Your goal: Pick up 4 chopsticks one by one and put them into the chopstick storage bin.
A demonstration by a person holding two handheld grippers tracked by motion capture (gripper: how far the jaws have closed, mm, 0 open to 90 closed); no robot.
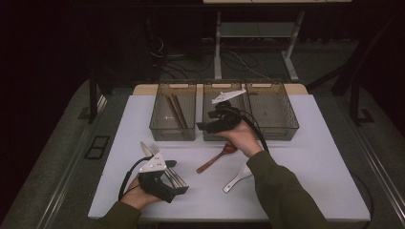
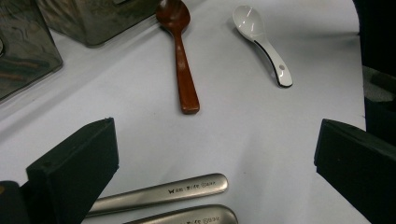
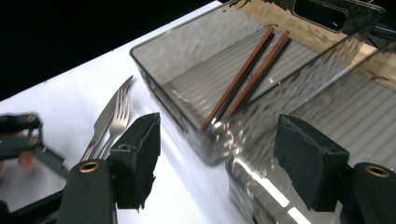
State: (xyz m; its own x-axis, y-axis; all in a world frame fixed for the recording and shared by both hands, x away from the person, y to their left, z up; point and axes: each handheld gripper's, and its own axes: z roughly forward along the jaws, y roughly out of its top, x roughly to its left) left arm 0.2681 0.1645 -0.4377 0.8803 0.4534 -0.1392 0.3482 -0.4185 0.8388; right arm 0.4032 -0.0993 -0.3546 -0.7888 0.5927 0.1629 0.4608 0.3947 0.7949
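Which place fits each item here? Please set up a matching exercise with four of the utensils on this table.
Things:
1. pair of brown chopsticks
2. brown wooden spoon
3. white ceramic spoon
4. metal knife and fork

Places:
A. on the white table, nearest the person's right sleeve
B. inside the leftmost smoky clear plastic bin
C. on the table beside the left gripper
D. on the table just in front of the middle bin, left of the other spoon

Pairs: 1-B, 2-D, 3-A, 4-C
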